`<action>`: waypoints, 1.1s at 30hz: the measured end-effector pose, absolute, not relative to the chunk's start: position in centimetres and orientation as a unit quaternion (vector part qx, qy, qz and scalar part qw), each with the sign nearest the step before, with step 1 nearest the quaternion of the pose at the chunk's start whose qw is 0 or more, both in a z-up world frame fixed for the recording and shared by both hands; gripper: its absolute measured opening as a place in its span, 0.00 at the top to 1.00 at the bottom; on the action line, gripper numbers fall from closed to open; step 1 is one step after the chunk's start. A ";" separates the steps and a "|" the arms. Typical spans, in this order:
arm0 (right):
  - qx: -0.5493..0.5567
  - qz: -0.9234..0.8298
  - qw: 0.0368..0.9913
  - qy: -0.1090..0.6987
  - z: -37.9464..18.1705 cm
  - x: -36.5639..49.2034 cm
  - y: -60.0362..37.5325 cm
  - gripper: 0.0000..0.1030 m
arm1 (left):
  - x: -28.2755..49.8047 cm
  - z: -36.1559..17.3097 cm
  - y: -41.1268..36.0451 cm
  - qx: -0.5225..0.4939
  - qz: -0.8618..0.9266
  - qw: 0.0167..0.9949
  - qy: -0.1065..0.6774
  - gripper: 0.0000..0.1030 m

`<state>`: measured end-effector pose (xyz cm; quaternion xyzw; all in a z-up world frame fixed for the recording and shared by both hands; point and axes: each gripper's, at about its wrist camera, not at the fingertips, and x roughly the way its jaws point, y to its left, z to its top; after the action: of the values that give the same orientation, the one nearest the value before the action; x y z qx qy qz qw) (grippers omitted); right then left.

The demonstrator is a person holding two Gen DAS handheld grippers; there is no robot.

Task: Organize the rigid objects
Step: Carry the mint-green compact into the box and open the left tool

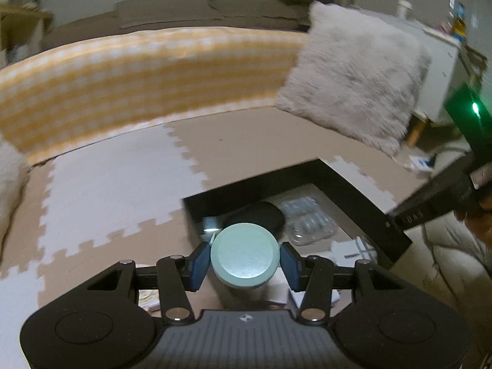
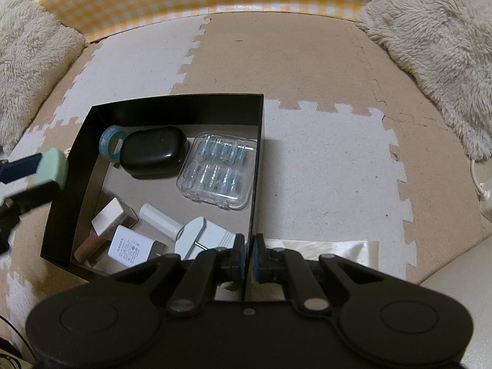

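My left gripper [image 1: 245, 259] is shut on a round mint-green jar [image 1: 244, 250], its blue pads pressing both sides, and holds it in the air at the near-left side of the black box [image 1: 353, 190]. In the right wrist view the jar [image 2: 53, 169] hangs just outside the box's left wall [image 2: 77, 166]. My right gripper [image 2: 249, 255] is shut on the thin right wall of the box near its front corner. Inside lie a black case [image 2: 152, 153], a clear plastic case [image 2: 220, 172], a blue tape roll [image 2: 110, 141], a white charger [image 2: 130, 247] and other small items.
The box stands on beige and white puzzle floor mats [image 2: 307, 153]. A yellow checked cushion edge [image 2: 184, 0] runs along the back. Fluffy pillows lie at the left [image 2: 27, 61] and right [image 2: 436, 46]. A shiny pale sheet [image 2: 332, 249] lies beside the box.
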<state>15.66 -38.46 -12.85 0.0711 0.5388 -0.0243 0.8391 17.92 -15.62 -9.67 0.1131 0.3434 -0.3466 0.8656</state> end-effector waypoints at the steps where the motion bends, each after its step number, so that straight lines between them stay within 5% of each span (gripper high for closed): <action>1: 0.070 -0.024 0.839 0.539 -12.8 15.7 -38.5 0.94 | 17.9 -9.9 -16.1 0.121 -0.348 0.864 0.343 0.51; 17: 0.067 -0.025 0.839 0.539 -12.9 15.7 -38.4 0.94 | 18.2 -11.4 -18.2 0.173 -0.334 0.866 0.328 0.48; 21: 0.067 -0.024 0.839 0.539 -12.9 15.7 -38.3 0.94 | 17.7 -11.1 -18.0 0.165 -0.334 0.862 0.343 0.24; 33: 0.066 -0.025 0.839 0.539 -12.9 15.7 -38.2 0.94 | 17.1 -10.7 -17.5 0.157 -0.324 0.860 0.360 0.06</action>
<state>15.72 -38.22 -12.88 0.0660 0.5395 -0.0248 0.8390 17.15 -17.48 -10.74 0.1570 0.3604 -0.3242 0.8604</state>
